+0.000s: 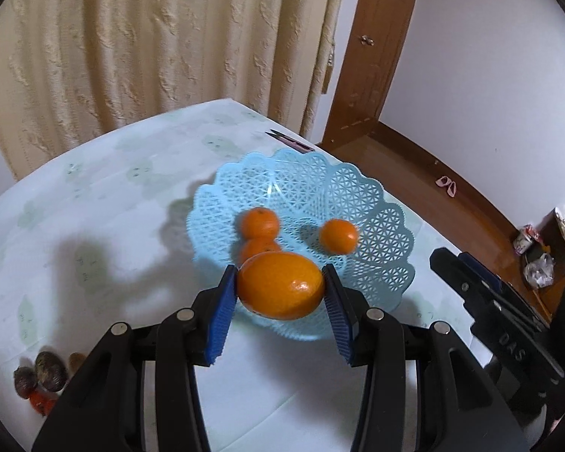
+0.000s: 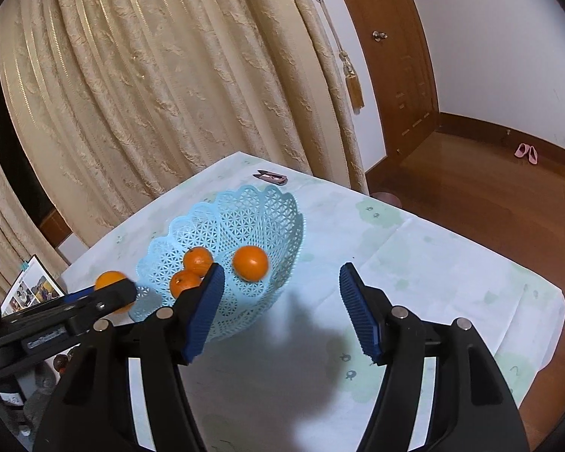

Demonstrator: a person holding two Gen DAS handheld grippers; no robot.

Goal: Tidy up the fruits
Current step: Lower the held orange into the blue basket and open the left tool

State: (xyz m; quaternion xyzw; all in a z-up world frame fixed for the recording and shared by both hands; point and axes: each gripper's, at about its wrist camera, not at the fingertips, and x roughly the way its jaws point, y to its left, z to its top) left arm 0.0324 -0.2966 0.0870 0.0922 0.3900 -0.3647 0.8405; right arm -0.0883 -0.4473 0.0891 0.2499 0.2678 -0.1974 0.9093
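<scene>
L gripper (image 1: 280,288) clamped on fruit; R gripper (image 2: 280,314) jaws apart, empty.

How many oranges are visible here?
4: three in the blue basket, at and; one orange held in the left tongs. None seems hidden.

The basket (image 1: 380,222) is pale sky blue, its wall pierced in a lattice of small triangles with a scalloped lace edge. 3 oranges (image 1: 260,222) inside it are bright orange — the 4th orange (image 1: 280,286) is the same hue with a glossy white highlight. The left gripper (image 1: 280,293) and right gripper (image 2: 280,293) are black with ribbed royal-blue pads (image 1: 220,320). The tabletop (image 1: 94,226) wears a white cloth printed with faint mint-green patches. The curtain (image 2: 150,75) is cream, striped lengthwise with a raised, crinkled pattern. The floor (image 2: 489,196) is reddish brown — the slippers (image 2: 526,153) pink.
</scene>
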